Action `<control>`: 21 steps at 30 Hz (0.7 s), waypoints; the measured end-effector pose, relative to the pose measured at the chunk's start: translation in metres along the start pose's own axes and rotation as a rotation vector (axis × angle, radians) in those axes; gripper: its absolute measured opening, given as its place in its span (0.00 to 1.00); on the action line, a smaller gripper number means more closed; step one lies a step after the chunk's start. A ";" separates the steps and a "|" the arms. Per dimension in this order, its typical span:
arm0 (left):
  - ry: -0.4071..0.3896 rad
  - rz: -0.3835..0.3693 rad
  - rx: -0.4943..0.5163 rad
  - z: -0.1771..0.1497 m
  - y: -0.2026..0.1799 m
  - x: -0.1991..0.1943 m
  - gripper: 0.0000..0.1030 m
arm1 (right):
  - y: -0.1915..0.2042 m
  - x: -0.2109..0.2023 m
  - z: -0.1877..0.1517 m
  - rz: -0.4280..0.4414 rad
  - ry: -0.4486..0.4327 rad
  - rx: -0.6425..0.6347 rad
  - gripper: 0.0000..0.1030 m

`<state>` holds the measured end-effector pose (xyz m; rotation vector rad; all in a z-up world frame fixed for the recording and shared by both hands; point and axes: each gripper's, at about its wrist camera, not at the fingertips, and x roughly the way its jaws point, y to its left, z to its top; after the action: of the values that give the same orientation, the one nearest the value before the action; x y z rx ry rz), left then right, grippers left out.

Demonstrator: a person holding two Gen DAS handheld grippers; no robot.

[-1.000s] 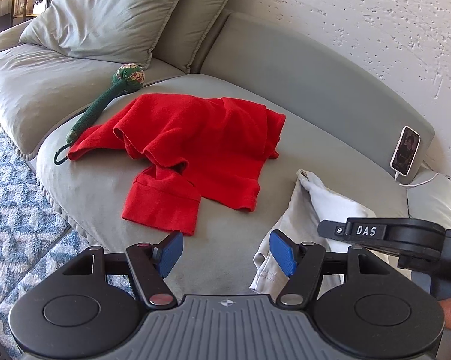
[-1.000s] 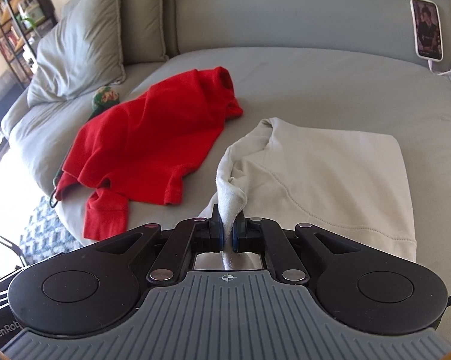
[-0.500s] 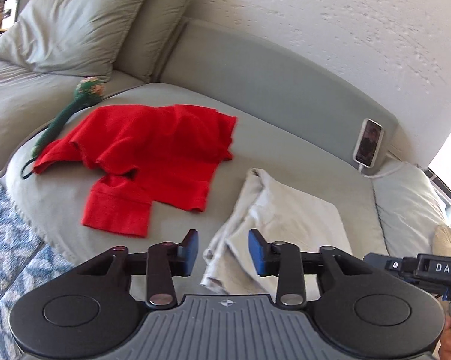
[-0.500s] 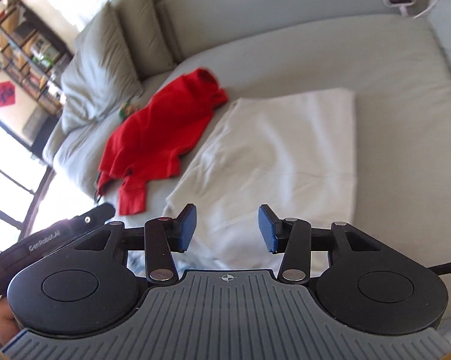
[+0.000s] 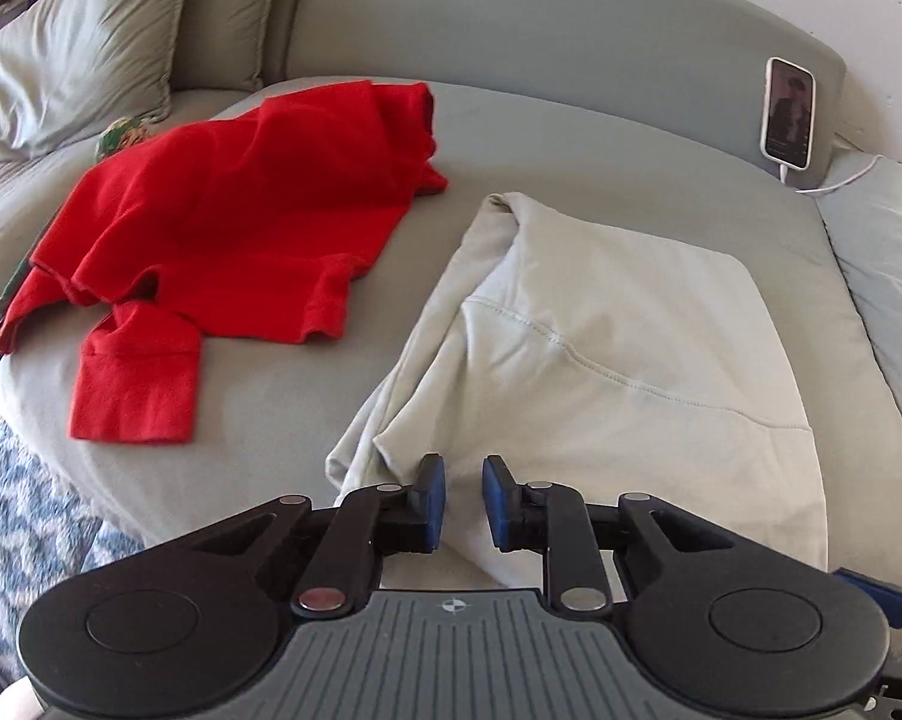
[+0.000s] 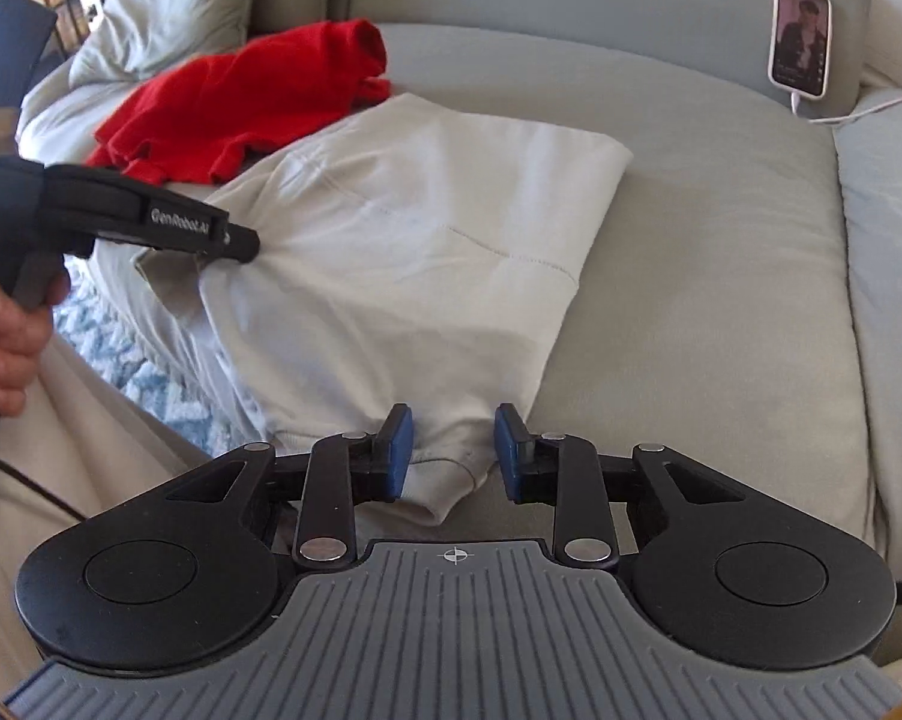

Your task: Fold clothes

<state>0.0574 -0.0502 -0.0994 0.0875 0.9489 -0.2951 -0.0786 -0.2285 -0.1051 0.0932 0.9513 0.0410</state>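
Bright daylight, soft shadows, sharp focus throughout, with strong fisheye bending and dark vignetting at the corners.

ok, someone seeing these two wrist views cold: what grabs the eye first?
The red garment, crumpled on the left of the grey sofa, is the loudest thing in view. Next is the cream sweatshirt lying partly folded beside it, with the left gripper and right gripper both open over its near edge. A lit phone leans against the backrest at far right.
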 end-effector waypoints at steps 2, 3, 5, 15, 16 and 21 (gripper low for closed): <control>-0.018 -0.022 0.000 0.001 0.001 -0.013 0.22 | -0.011 -0.012 -0.001 0.025 0.029 0.033 0.31; -0.044 -0.037 0.015 0.002 -0.001 -0.019 0.25 | -0.019 -0.018 -0.001 0.050 0.019 0.070 0.31; -0.098 -0.071 0.055 0.009 -0.012 -0.029 0.27 | -0.030 -0.028 0.003 0.069 -0.033 0.120 0.31; -0.110 0.044 0.240 0.045 -0.069 0.037 0.29 | -0.041 0.040 0.064 0.156 -0.101 0.145 0.33; -0.077 0.060 0.205 0.042 -0.061 0.047 0.29 | -0.042 0.047 0.070 0.165 -0.107 0.147 0.33; -0.077 0.003 0.110 0.034 -0.038 0.055 0.33 | -0.048 0.080 0.100 0.208 -0.141 0.159 0.33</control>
<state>0.1036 -0.1048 -0.1220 0.1776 0.8556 -0.3453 0.0491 -0.2764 -0.1173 0.3381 0.8001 0.1492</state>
